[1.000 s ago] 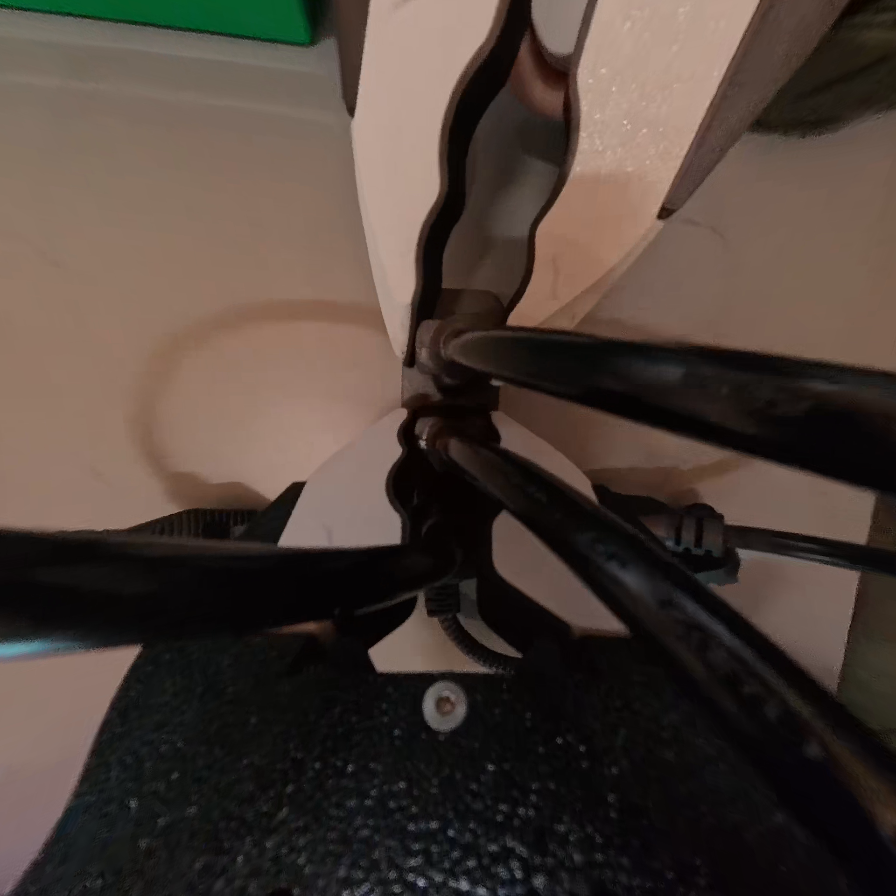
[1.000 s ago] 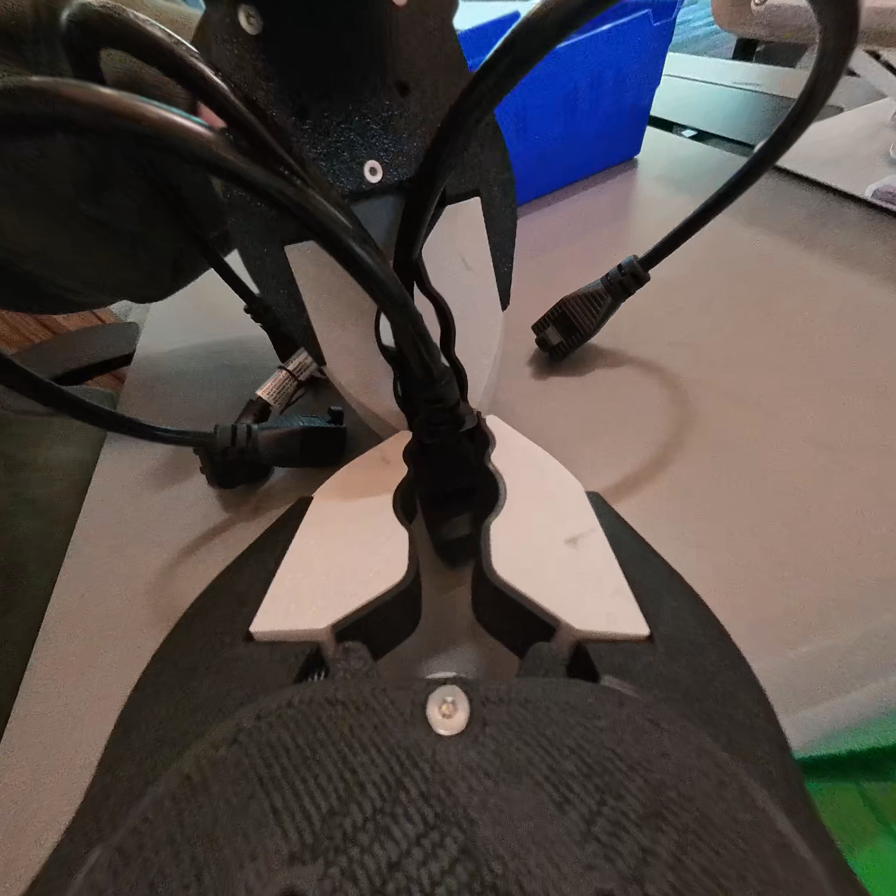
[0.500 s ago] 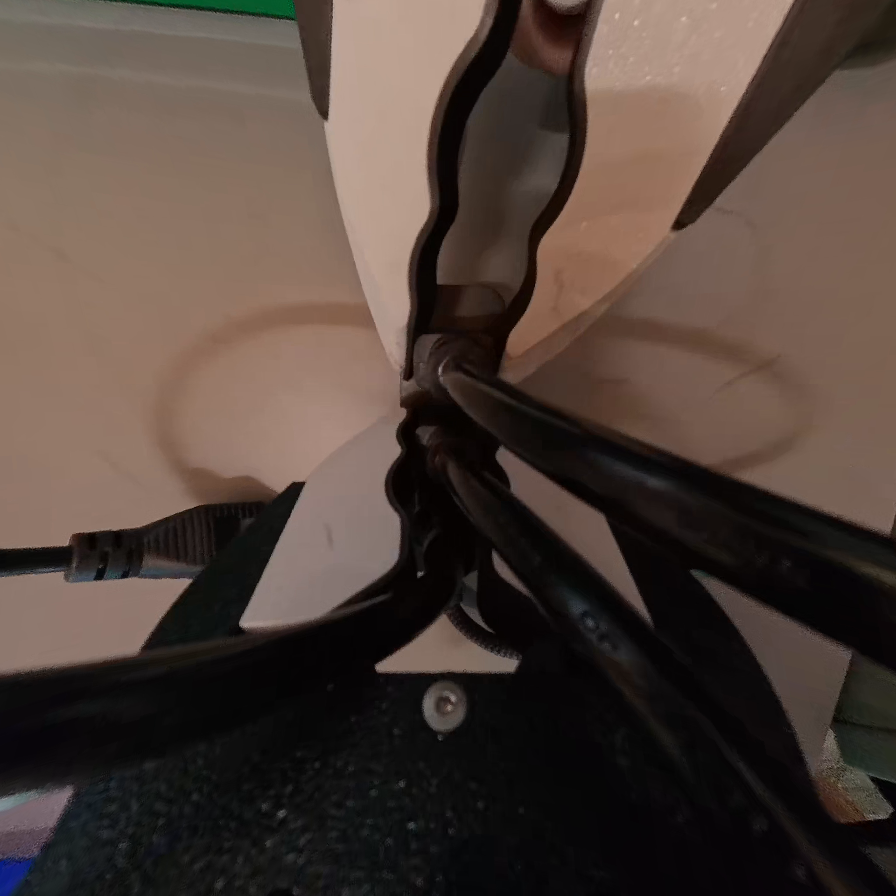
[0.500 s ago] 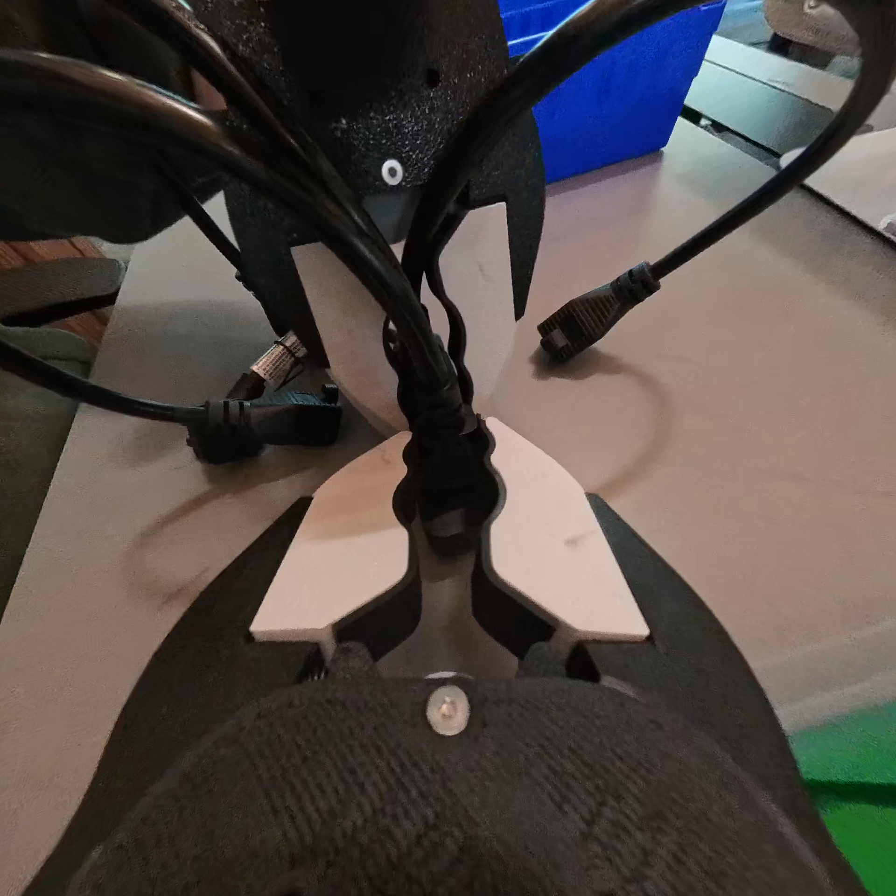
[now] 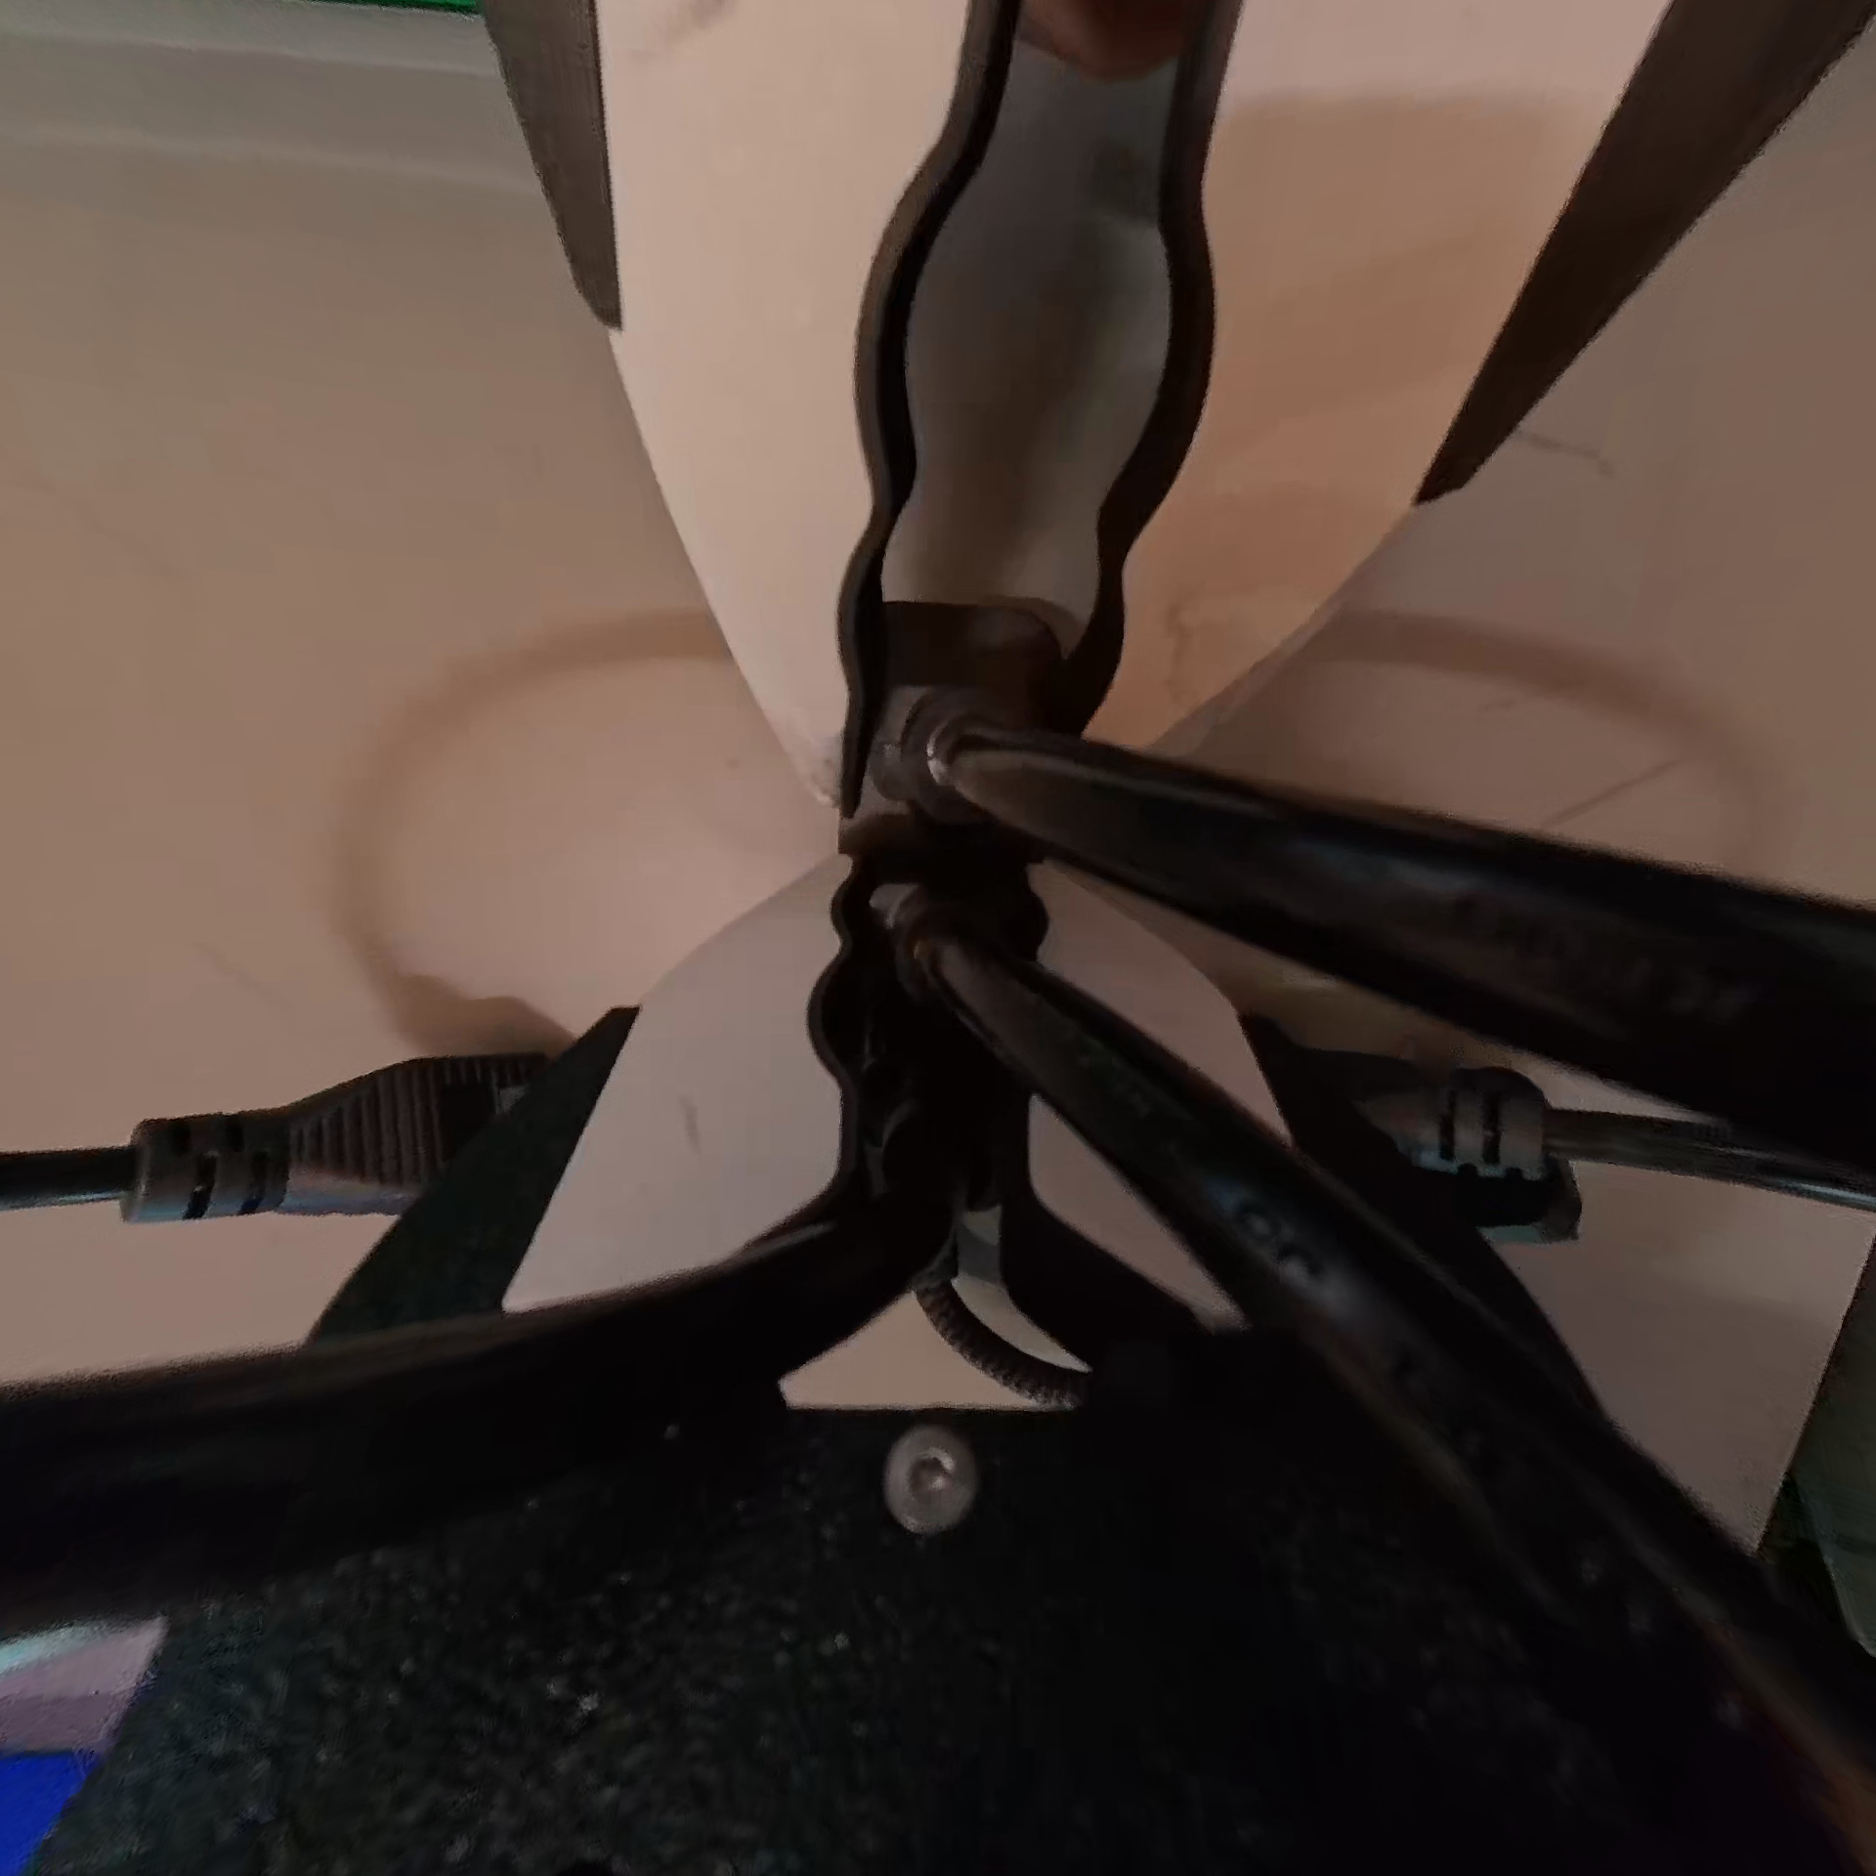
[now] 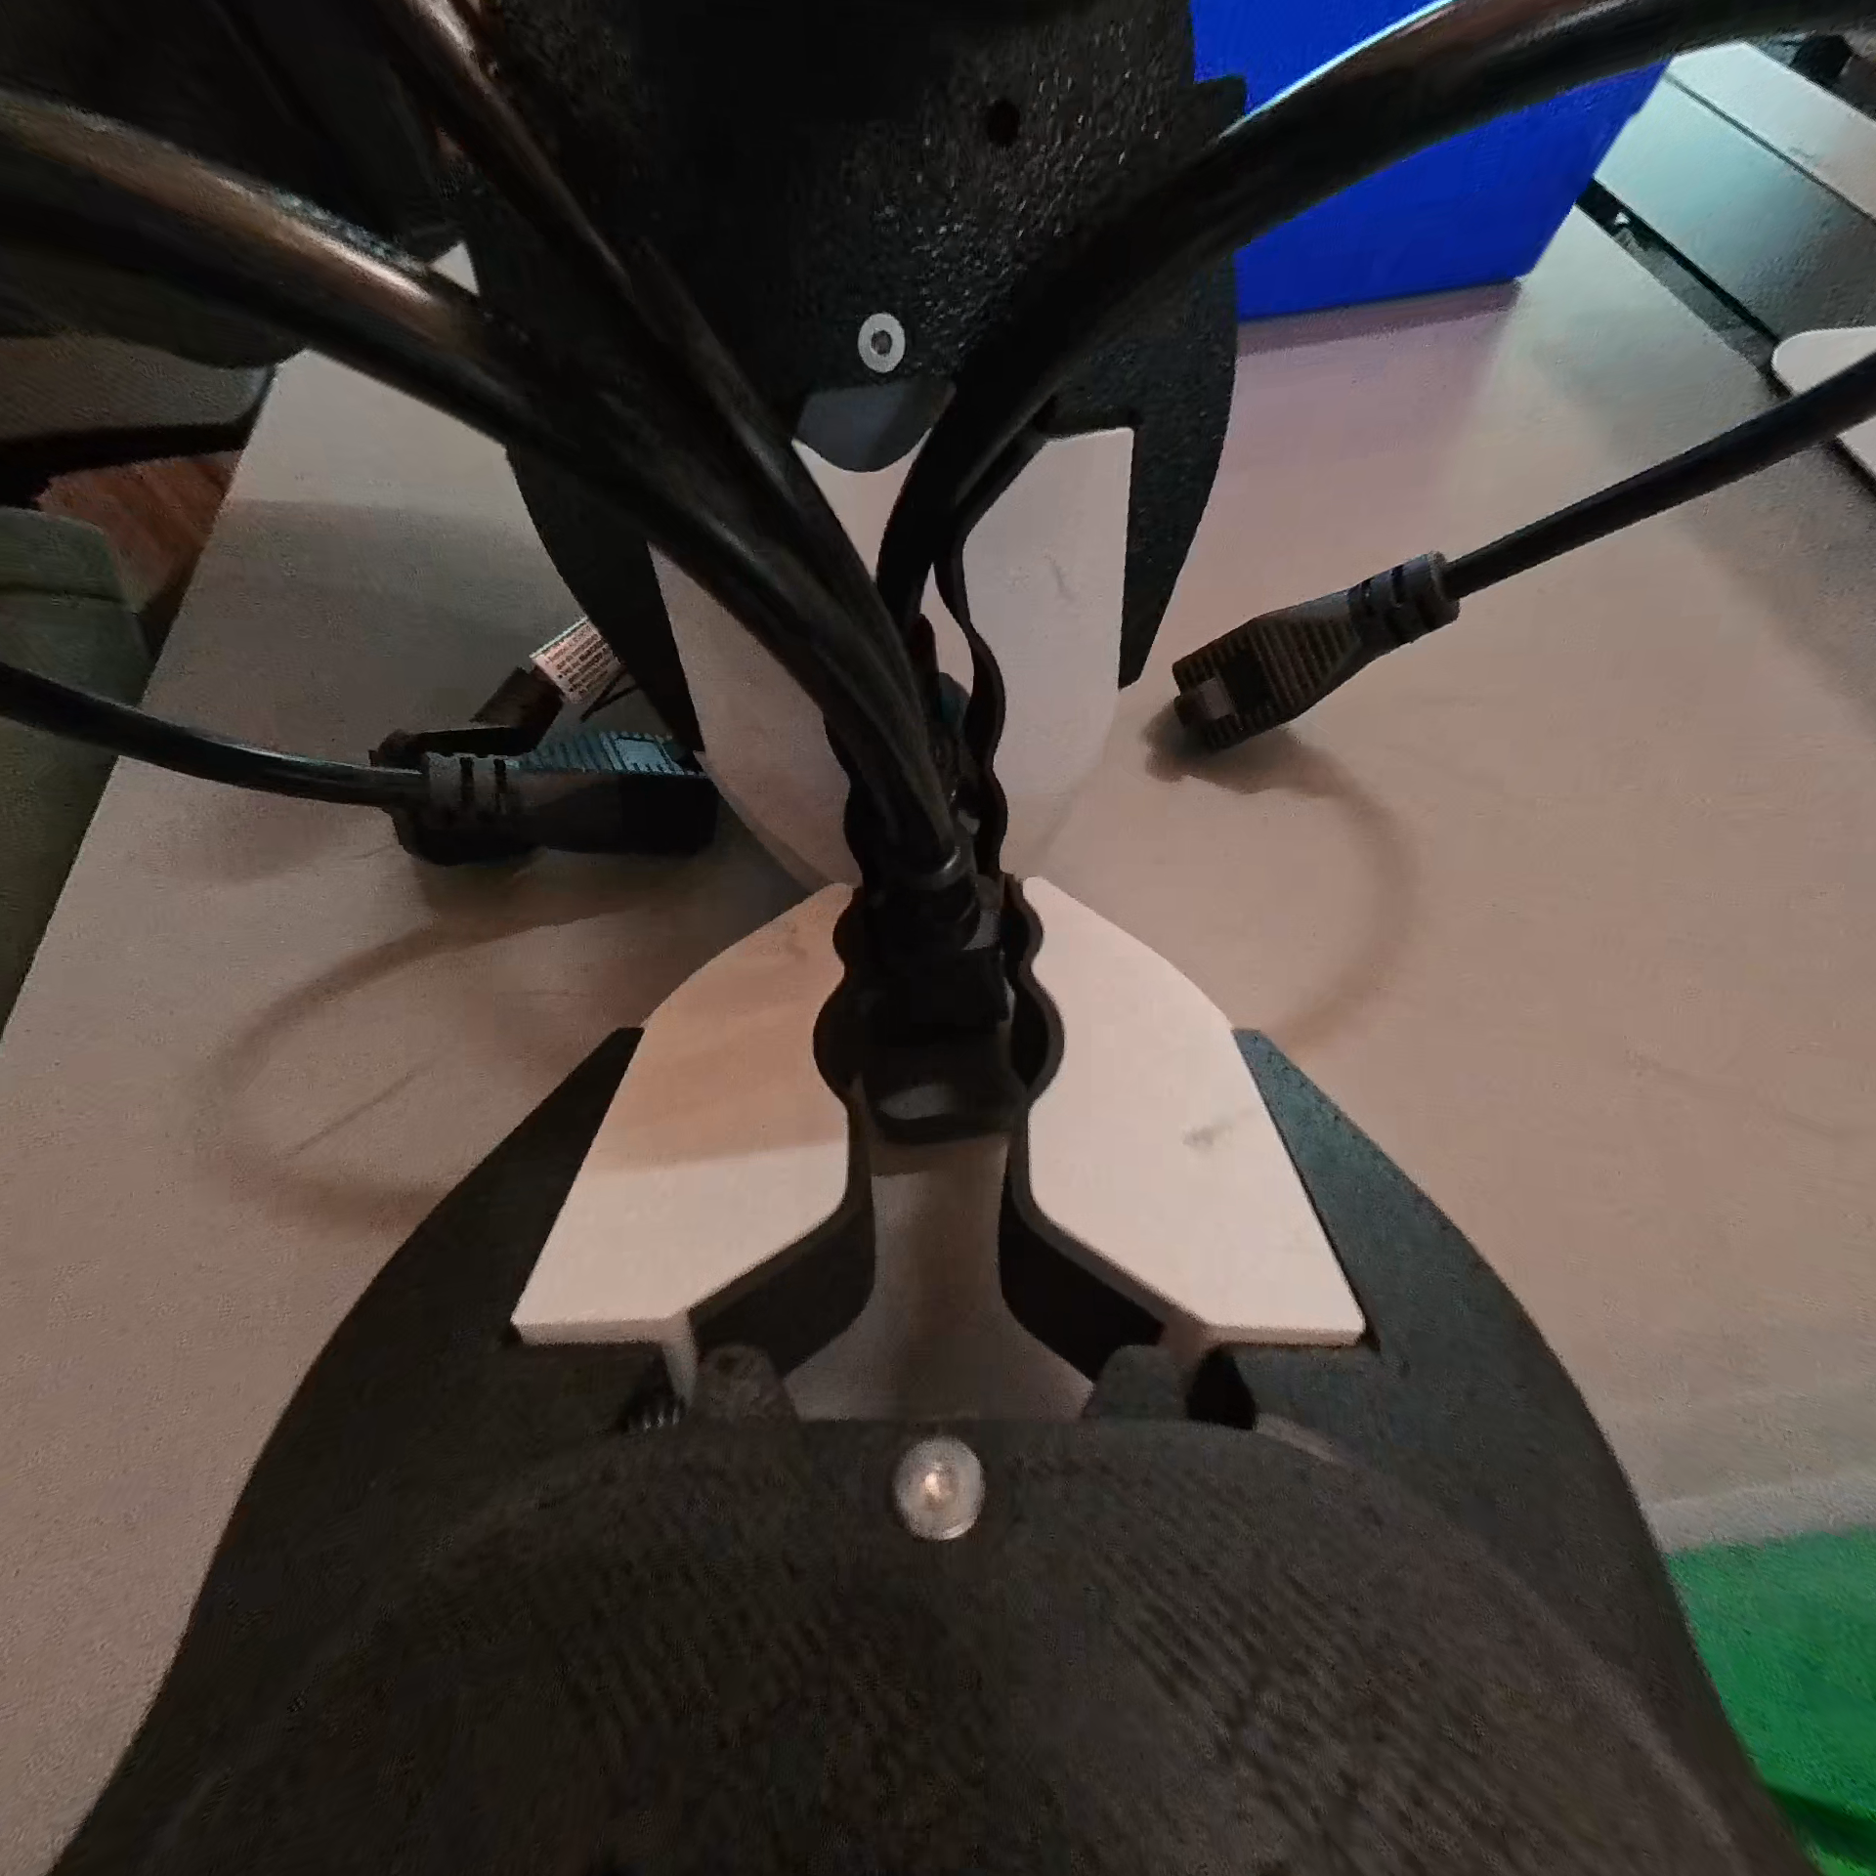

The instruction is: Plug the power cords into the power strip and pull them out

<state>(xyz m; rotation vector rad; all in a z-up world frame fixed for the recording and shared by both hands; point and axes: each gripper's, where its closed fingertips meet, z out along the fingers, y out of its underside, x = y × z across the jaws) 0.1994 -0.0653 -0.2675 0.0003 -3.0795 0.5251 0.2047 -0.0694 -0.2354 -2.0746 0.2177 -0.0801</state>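
tabletop (image 6: 1523, 1015): a pale matte surface that is carrying the loose cable ends; no power strip is showing in either view.
blue bin (image 6: 1421, 203): sitting at the far edge, behind the work.
power cords (image 6: 568, 447): thick black rubber-sheathed cables that are arching up from the meeting point of the two tools; by the look of them, they are going to be springy and moderately stiff, light, and inclined to twist a plug off line, so hauling on the cable itself seems unwise.
left hand-held gripper (image 5: 914, 893): closed tight near its tips and pinching a bundle of black cords, tip to tip with the other tool.
right hand-held gripper (image 6: 939, 914): closed down around a moulded black plug body (image 6: 929, 1025), which is sitting deep between its wavy pads.
right-side connector (image 6: 1289, 650): lying free on the tabletop; its ribbed moulding looks like the firm, non-slip place to grasp.
left-side connector (image 6: 568, 792): lying free too, beside a small labelled cable end.
best hold, as a judgement: the hard moulded body, squarely across its flat sides.
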